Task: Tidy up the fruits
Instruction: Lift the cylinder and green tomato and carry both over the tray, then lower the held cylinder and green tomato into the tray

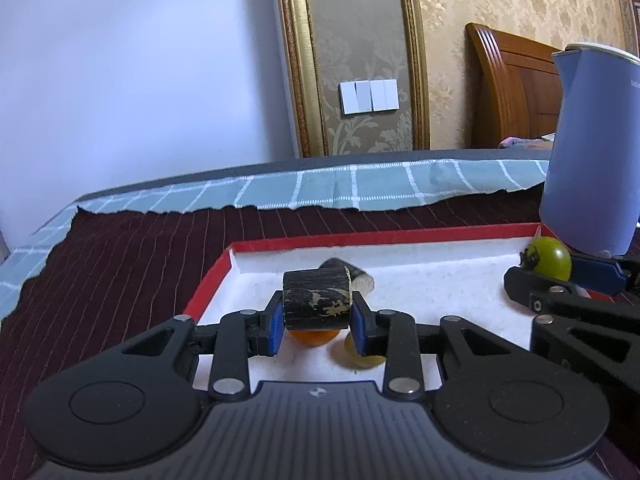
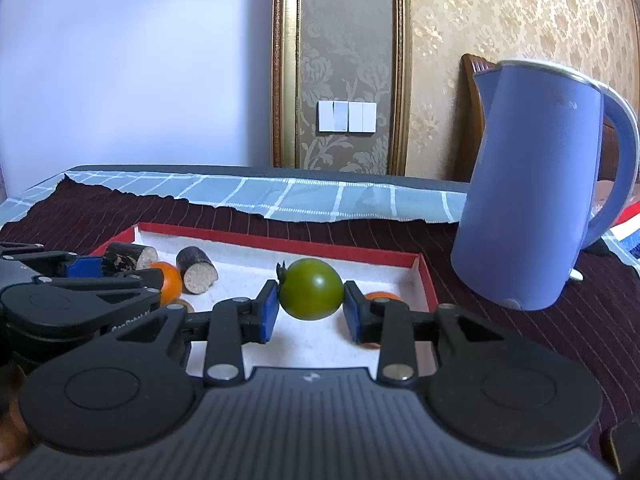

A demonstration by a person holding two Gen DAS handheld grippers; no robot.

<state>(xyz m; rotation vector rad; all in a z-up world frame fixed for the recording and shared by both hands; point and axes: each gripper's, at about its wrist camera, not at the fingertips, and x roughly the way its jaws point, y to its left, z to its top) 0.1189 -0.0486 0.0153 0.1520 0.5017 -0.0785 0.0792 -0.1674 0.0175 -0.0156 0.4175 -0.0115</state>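
Blue-padded left gripper (image 1: 316,322) clamps a sugarcane piece (image 1: 316,300); right gripper (image 2: 311,314) clamps a green tomato (image 2: 311,289); kettle (image 2: 532,184) lettering unreadable.

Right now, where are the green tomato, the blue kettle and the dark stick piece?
green tomato (image 2: 311,289), right wrist view, its front.
blue kettle (image 2: 528,200), right wrist view, its body.
dark stick piece (image 1: 316,300), left wrist view, its bark.

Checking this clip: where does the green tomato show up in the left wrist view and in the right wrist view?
Left wrist view: green tomato at far right, held in the right gripper, just below the blue kettle.
Right wrist view: green tomato at centre, clamped between the blue pads, over the red-rimmed tray.
Shared landmark: the blue kettle, right of the tray in both.
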